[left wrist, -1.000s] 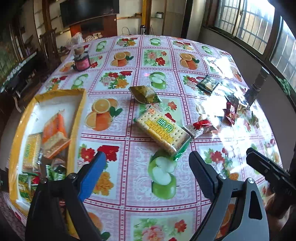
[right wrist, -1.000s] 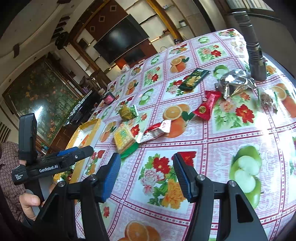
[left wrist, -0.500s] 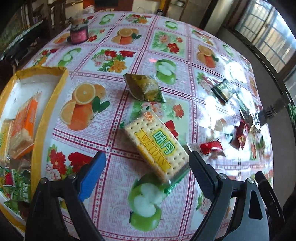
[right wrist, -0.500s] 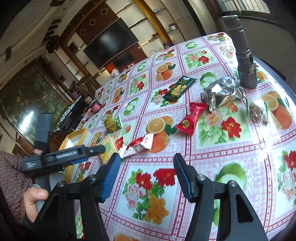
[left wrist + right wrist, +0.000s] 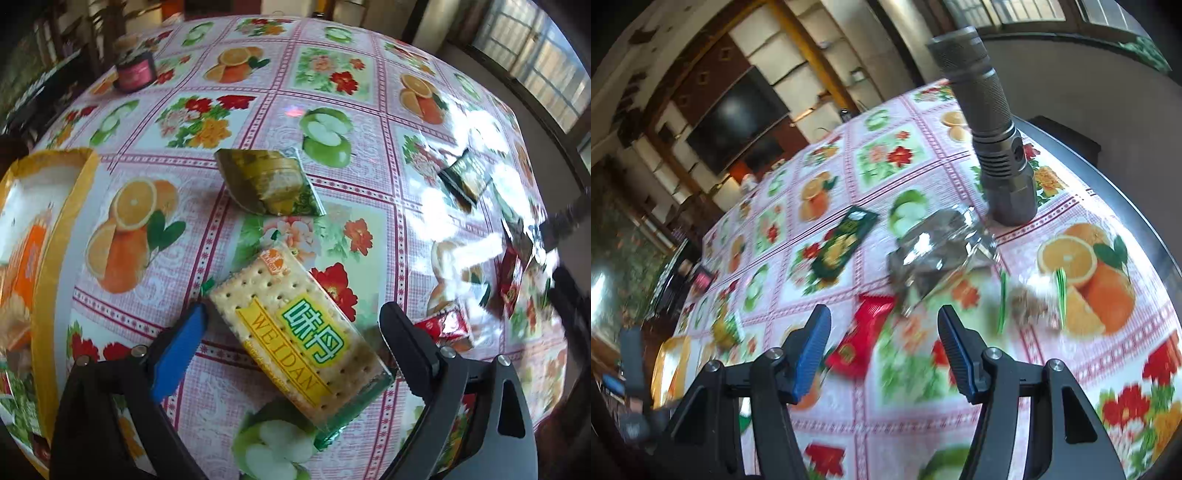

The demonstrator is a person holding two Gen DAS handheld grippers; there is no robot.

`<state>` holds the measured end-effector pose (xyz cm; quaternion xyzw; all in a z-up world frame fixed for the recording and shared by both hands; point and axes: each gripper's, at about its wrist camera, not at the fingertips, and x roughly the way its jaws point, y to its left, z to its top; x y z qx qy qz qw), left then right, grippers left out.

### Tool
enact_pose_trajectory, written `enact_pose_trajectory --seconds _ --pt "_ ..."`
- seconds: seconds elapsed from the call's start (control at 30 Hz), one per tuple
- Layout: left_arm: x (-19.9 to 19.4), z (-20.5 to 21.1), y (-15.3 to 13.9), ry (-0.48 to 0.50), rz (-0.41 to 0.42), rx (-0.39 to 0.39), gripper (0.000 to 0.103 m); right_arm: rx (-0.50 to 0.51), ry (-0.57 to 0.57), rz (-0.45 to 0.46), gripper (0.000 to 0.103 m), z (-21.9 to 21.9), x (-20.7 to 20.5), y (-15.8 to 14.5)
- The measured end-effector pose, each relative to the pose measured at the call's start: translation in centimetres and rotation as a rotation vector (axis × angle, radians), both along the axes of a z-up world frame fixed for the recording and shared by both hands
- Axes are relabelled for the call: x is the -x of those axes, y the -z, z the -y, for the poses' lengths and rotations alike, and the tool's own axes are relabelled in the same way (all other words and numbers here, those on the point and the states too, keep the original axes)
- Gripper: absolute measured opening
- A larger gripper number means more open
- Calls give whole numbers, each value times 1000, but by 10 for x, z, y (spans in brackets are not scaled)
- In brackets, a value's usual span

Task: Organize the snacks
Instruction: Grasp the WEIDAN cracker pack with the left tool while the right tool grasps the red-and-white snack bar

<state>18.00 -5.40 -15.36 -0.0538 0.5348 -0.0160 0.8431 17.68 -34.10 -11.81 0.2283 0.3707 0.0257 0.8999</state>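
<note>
The cracker packet (image 5: 301, 339) lies flat and slantwise on the table (image 5: 332, 74), between the wide-apart jaws of the left gripper (image 5: 291, 325). Best squared to its narrow sides before closing, then carried to the yellow tray (image 5: 62, 236). The right gripper (image 5: 884, 332) is spread too, empty.

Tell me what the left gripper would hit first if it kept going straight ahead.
Most likely the cracker packet: it lies on the tablecloth between the open fingers of the left gripper, though remaining depth is unclear.
</note>
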Motion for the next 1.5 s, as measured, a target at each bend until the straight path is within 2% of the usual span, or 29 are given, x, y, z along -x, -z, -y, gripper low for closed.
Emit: enact_pose_trajectory --seconds 0.03,0.13,0.23,0.27,0.37,0.47,0.6,0.67,0.77,0.87,0.93,1.07,1.17,1.27,1.33,1.4,1.5 --pt "2 0 0 32 12 -18 91 -10 -5 6 61 0 -3 -1" --pt "10 -2 -2 87 39 -60 74 -27 -64 19 62 -13 -9 -5" --pt "14 -11 -4 109 47 -61 52 50 -146 24 62 -40 -23 -11" --pt "14 -15 -5 112 47 -55 49 77 -156 22 62 -47 -30 -12" --pt "19 -19 -5 122 46 -40 49 77 -175 -9 62 -57 -47 -10" --pt "26 -20 -5 146 55 -44 48 25 -236 -51 62 -67 -50 -6" --pt "31 -26 -6 166 57 -12 48 7 -398 -35 62 -104 -20 -4" --pt "33 -30 -7 171 55 5 48 30 -461 -45 62 -122 -8 0" --pt "37 -36 -7 167 52 12 48 64 -497 -69 62 -139 5 6" --pt "41 -42 -7 155 46 25 48 125 -458 -57 62 -144 23 1" --pt "44 -46 -7 143 45 31 48 102 -426 -61 64 -140 39 -3" --pt "46 -51 -8 136 40 52 48 49 -540 -86 63 -154 45 2" --pt "46 -53 -8 130 34 66 48 79 -550 -111 63 -160 31 12" --pt "47 -57 -8 118 26 86 48 3 -513 -63 63 -152 15 13" --pt "47 -59 -9 114 20 95 48 -4 -518 2 63 -150 17 1" --pt "47 -60 -9 112 18 101 48 47 -519 2 67 -153 18 -3" --pt "46 -61 -8 103 20 110 49 183 -450 -90 67 -162 11 8"
